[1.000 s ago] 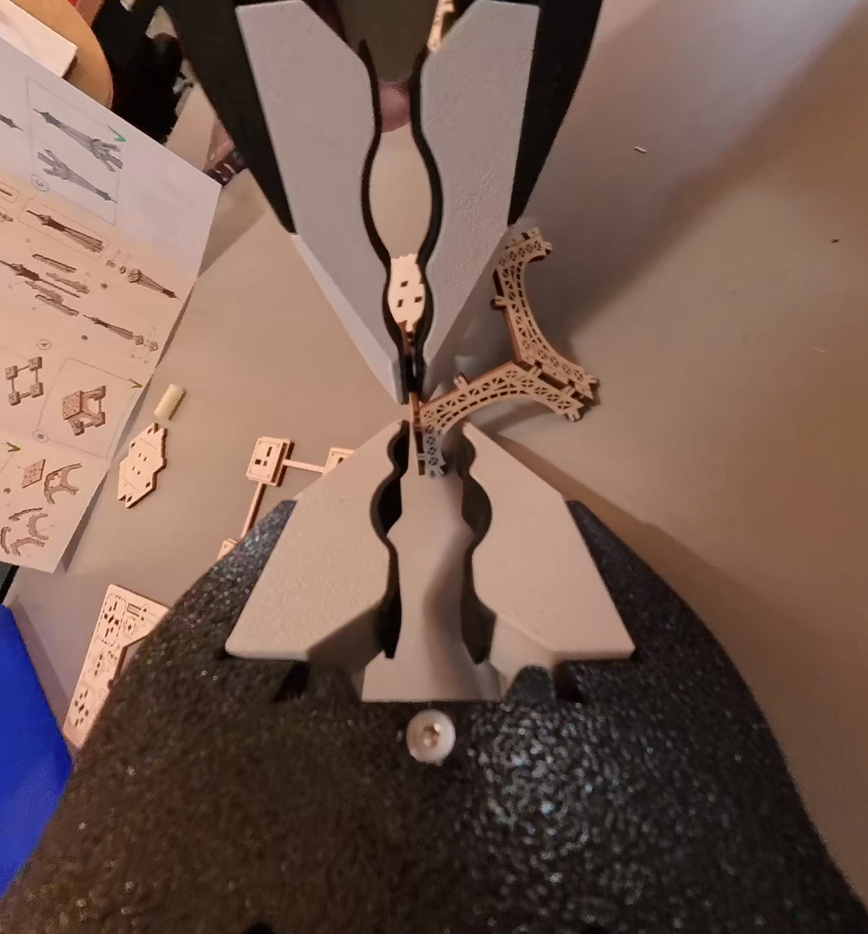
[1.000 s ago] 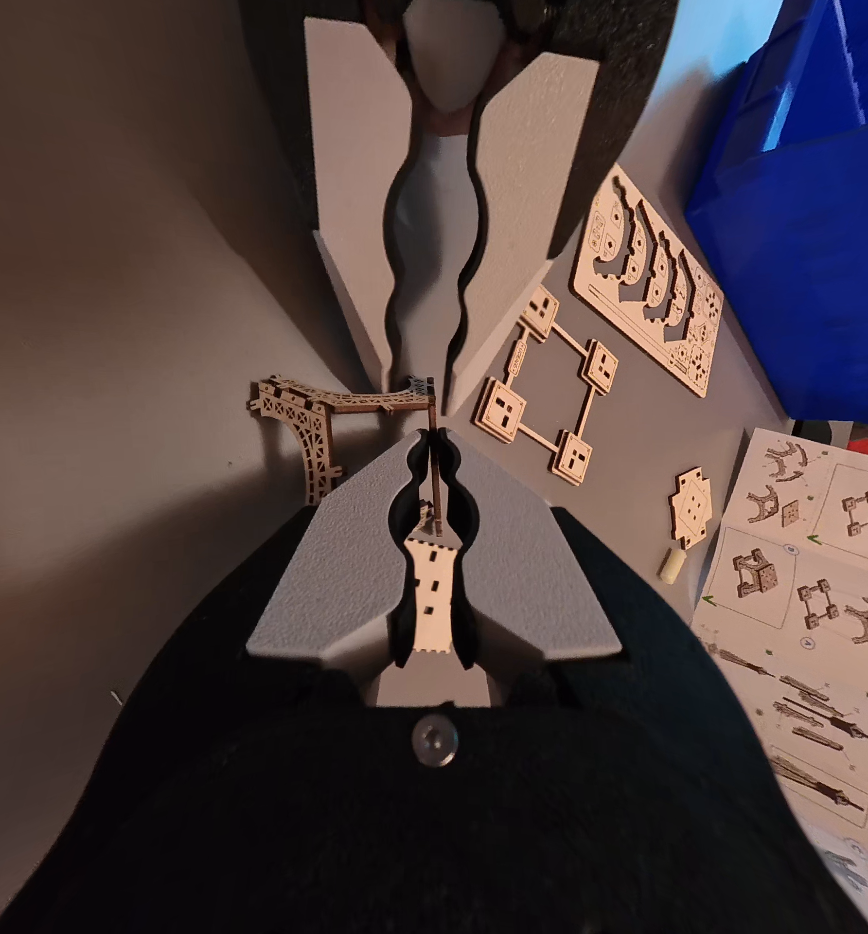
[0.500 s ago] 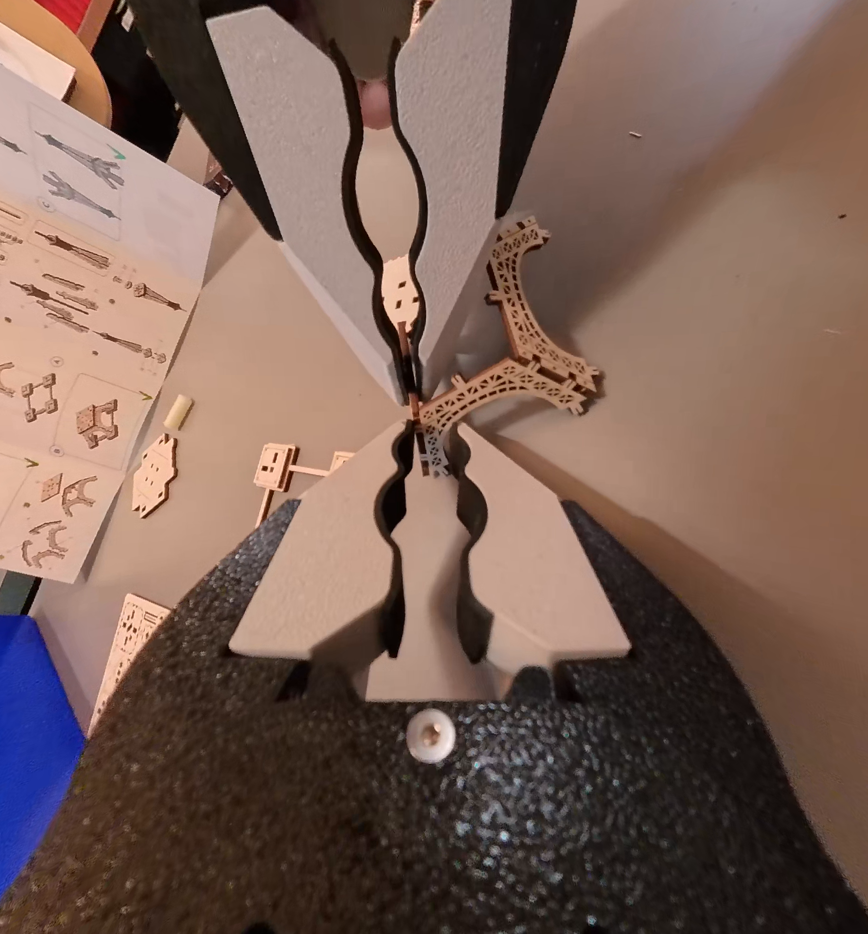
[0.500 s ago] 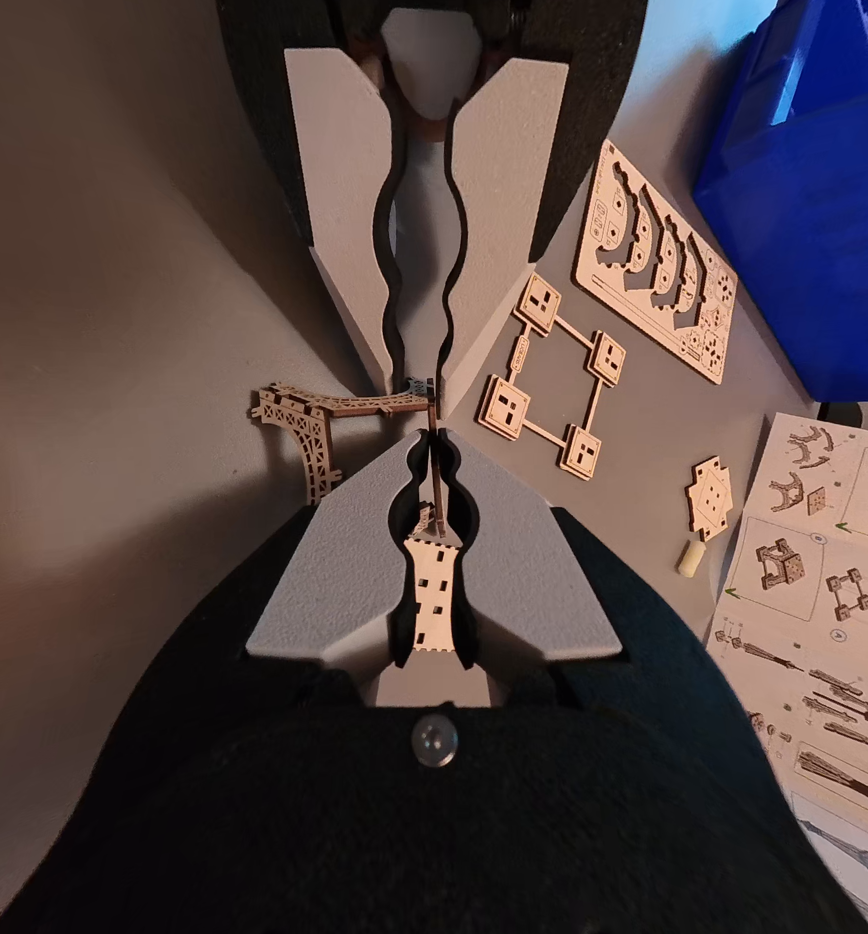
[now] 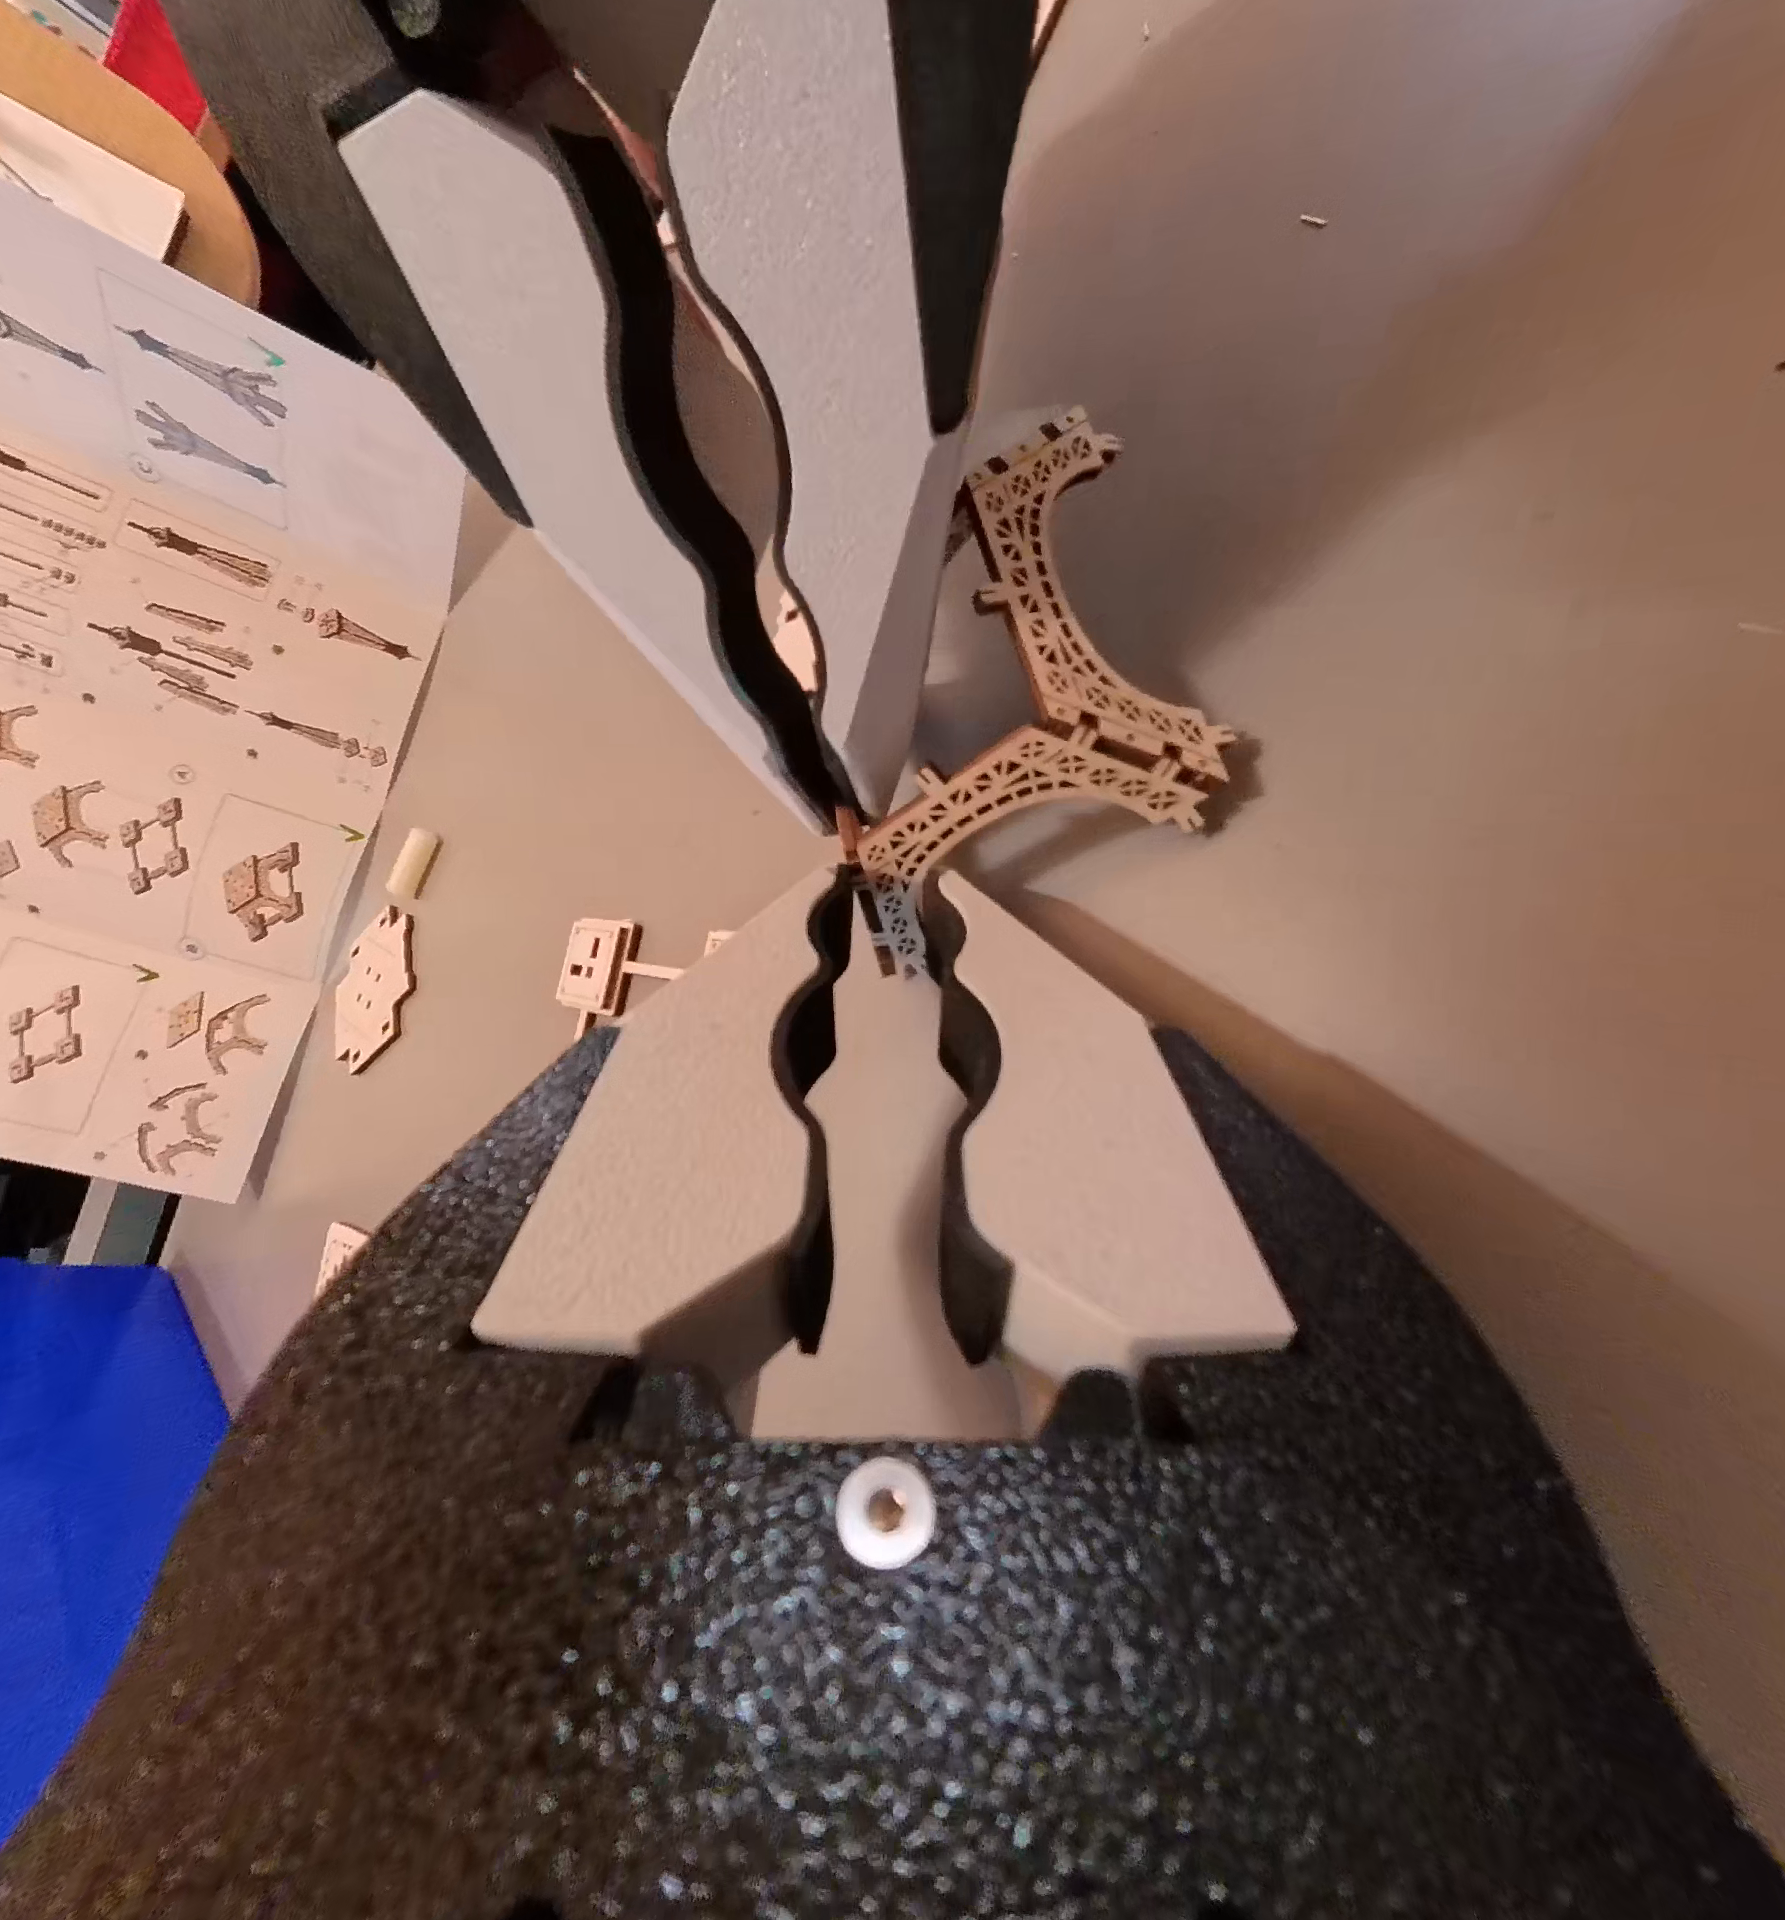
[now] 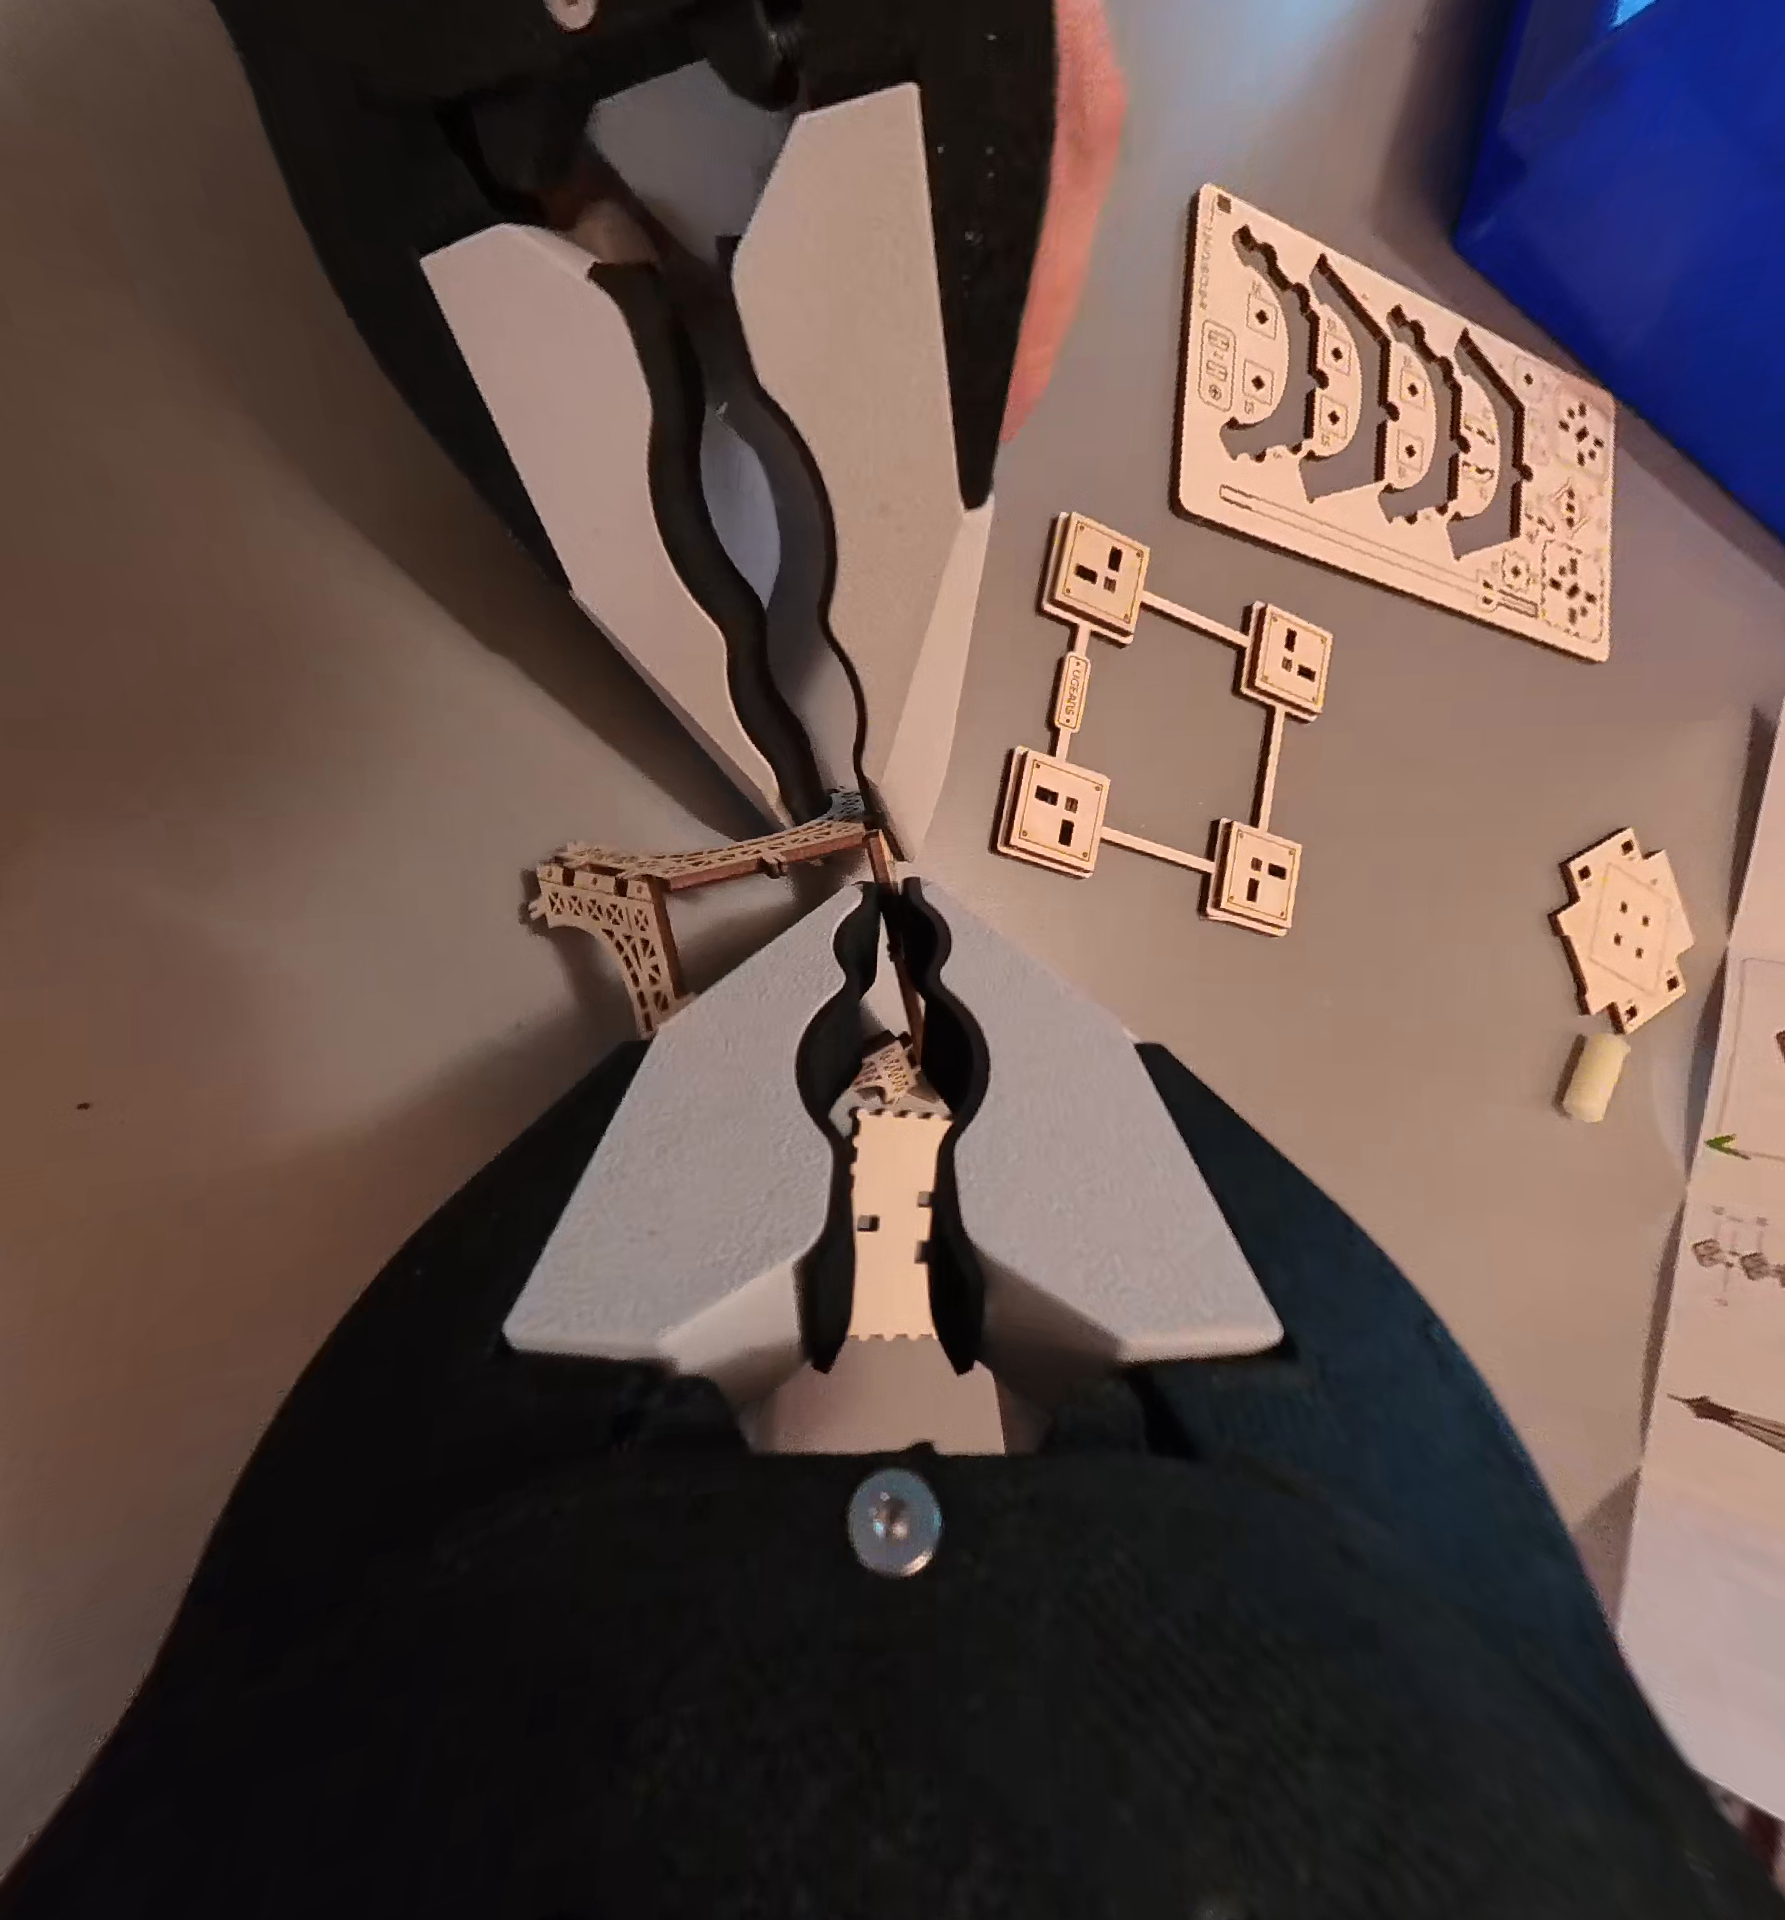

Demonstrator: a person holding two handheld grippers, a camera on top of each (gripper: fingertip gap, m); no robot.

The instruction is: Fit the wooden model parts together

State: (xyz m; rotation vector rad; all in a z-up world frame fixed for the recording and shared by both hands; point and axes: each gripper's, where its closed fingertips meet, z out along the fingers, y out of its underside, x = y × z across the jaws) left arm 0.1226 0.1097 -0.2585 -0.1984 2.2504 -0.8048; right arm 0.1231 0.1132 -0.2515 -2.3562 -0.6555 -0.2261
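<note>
My left gripper (image 5: 883,888) is shut on one end of a wooden lattice arch assembly (image 5: 1064,758), which reaches off to the right just above the table. My right gripper (image 6: 883,894) is shut on a flat slotted wooden plate (image 6: 893,1236) held edge-on between its pads. The two grippers meet tip to tip, and the plate's front edge touches the arch's end at the tips. In the right wrist view the arch (image 6: 659,883) runs left from the left gripper (image 6: 836,805). The right gripper (image 5: 841,810) comes in from above in the left wrist view, tilted.
On the grey table lie a square wooden frame with corner pads (image 6: 1158,727), a punched-out part sheet (image 6: 1387,416), an octagonal plate (image 6: 1631,925), a small cream cylinder (image 6: 1594,1075) and an instruction sheet (image 5: 140,727). A blue bin (image 5: 36,1507) stands at the table's edge. Both grippers' tips are close together, under 4 cm apart.
Both grips are unchanged. The grippers have twisted relative to each other, so each sees the other tilted. The tips stay together at the joint.
</note>
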